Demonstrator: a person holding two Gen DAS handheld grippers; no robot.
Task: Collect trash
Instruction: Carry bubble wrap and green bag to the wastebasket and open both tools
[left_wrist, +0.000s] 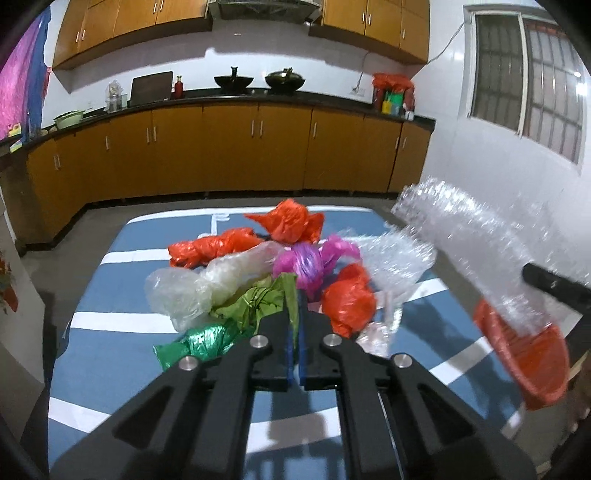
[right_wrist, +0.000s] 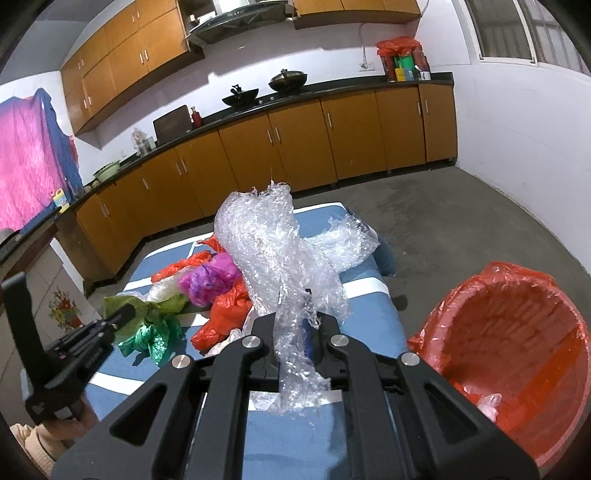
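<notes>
A heap of crumpled plastic bags lies on a blue table (left_wrist: 122, 354) with white stripes: orange (left_wrist: 288, 221), pink (left_wrist: 310, 262), milky white (left_wrist: 207, 284), olive green (left_wrist: 258, 299) and shiny green (left_wrist: 199, 343). My left gripper (left_wrist: 295, 314) is shut on the olive green bag. My right gripper (right_wrist: 295, 328) is shut on a sheet of clear bubble wrap (right_wrist: 273, 251) and holds it up above the table; the wrap shows blurred in the left wrist view (left_wrist: 480, 236). An orange-lined trash bin (right_wrist: 517, 332) stands to the right of the table.
More bubble wrap (right_wrist: 347, 236) lies at the table's far right corner. Brown kitchen cabinets (left_wrist: 229, 147) with a dark counter run along the back wall. A grey concrete floor (right_wrist: 461, 214) surrounds the table. A window (left_wrist: 528, 81) is at the right.
</notes>
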